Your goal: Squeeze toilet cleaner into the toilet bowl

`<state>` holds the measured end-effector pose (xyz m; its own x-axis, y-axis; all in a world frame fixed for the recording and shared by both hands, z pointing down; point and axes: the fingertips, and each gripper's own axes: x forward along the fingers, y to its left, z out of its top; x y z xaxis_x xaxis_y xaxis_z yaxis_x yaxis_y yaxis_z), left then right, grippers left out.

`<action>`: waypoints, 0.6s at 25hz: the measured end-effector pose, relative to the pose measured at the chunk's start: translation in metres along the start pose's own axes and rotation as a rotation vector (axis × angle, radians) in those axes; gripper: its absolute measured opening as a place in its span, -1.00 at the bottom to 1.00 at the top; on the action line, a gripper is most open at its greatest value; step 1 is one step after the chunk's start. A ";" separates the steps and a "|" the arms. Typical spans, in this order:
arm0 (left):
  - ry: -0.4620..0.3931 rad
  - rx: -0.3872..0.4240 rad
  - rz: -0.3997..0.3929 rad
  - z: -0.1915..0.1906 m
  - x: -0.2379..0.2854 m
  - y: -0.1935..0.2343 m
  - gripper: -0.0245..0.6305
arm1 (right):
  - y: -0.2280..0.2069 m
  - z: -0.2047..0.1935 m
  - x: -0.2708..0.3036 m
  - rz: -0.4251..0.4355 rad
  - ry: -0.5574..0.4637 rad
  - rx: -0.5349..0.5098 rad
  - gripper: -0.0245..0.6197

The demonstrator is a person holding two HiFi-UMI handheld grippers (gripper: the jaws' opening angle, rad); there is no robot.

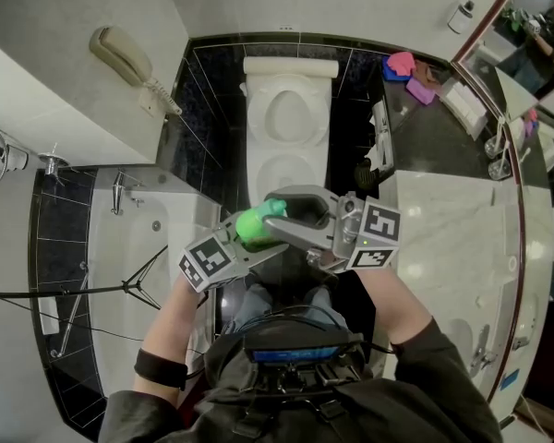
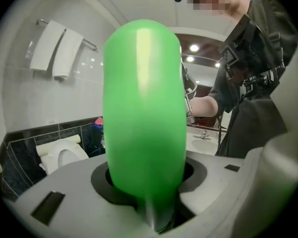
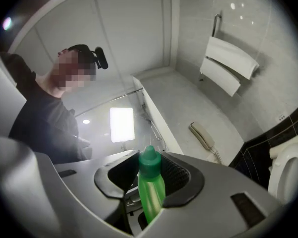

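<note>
Noted green plastic toilet-cleaner bottle (image 2: 144, 113) clamped by its body in left gripper (image 2: 149, 192), on near side of white ceramic toilet (image 1: 257, 146), short of its open bowl, capped end angled toward it. Found right gripper (image 3: 150, 182) clenched on bottle's neck, green cap (image 3: 150, 158) on. Recorded both grippers meeting at bottle, just before toilet's front rim.

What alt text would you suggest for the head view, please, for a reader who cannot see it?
Seen from above, a person holds one green bottle in both grippers, the left gripper and the right gripper each closed on it, in front of a white toilet. A bathtub lies to the left and a marble counter to the right.
</note>
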<state>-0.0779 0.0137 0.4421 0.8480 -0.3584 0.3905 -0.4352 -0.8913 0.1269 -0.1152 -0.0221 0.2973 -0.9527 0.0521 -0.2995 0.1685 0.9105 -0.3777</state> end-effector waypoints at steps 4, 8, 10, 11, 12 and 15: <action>0.000 0.018 -0.044 0.004 -0.001 -0.006 -0.33 | 0.008 0.004 -0.002 0.065 -0.033 -0.073 -0.48; -0.001 0.033 -0.030 0.004 0.000 -0.005 -0.33 | 0.009 0.004 -0.003 0.073 -0.047 -0.080 -0.48; -0.001 0.035 -0.024 0.004 0.001 -0.004 -0.33 | 0.008 0.004 -0.004 0.064 -0.058 -0.063 -0.46; -0.001 0.038 -0.022 0.004 0.001 -0.004 -0.33 | 0.007 0.005 -0.004 0.057 -0.062 -0.053 -0.44; 0.000 0.041 -0.021 0.004 0.001 -0.005 -0.33 | 0.006 0.005 -0.004 0.049 -0.065 -0.044 -0.40; 0.004 0.048 -0.015 0.004 0.002 -0.004 -0.33 | 0.004 0.004 -0.003 0.039 -0.054 -0.027 -0.02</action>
<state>-0.0731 0.0157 0.4388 0.8533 -0.3438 0.3921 -0.4070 -0.9091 0.0887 -0.1107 -0.0205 0.2937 -0.9303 0.0660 -0.3607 0.1976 0.9188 -0.3416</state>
